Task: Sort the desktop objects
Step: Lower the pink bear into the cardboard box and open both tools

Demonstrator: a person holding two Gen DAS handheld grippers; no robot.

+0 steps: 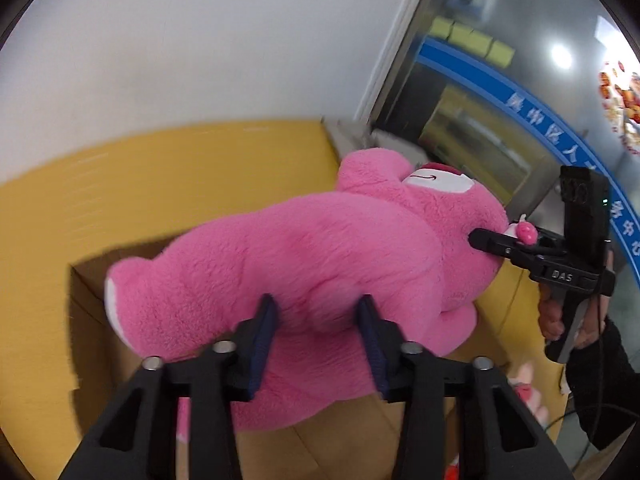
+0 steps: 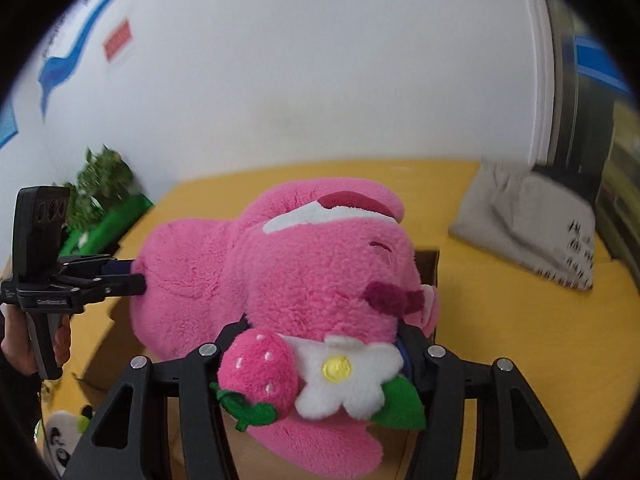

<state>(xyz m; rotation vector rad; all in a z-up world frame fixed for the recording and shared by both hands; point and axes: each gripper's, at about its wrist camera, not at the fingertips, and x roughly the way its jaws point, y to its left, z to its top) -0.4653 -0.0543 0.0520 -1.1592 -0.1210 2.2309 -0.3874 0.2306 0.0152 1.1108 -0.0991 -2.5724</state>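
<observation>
1. Yellow desktop (image 1: 160, 168) and white wall form the backdrop.
2. Left gripper (image 1: 318, 320) fingers pinch the pink plush bear (image 1: 304, 256) between them.
3. Right gripper (image 2: 320, 344) clamps its head end.
4. Bear hangs over a cardboard box (image 1: 92, 280) beyond the fingers; judged soft, light, best gripped mid-body.

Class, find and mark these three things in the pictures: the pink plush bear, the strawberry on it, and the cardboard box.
pink plush bear (image 1: 304, 256): left wrist view, on its furry body.
strawberry (image 2: 260, 372): right wrist view, on the berry's pink middle.
cardboard box (image 1: 90, 312): left wrist view, on its inner left wall.
</observation>
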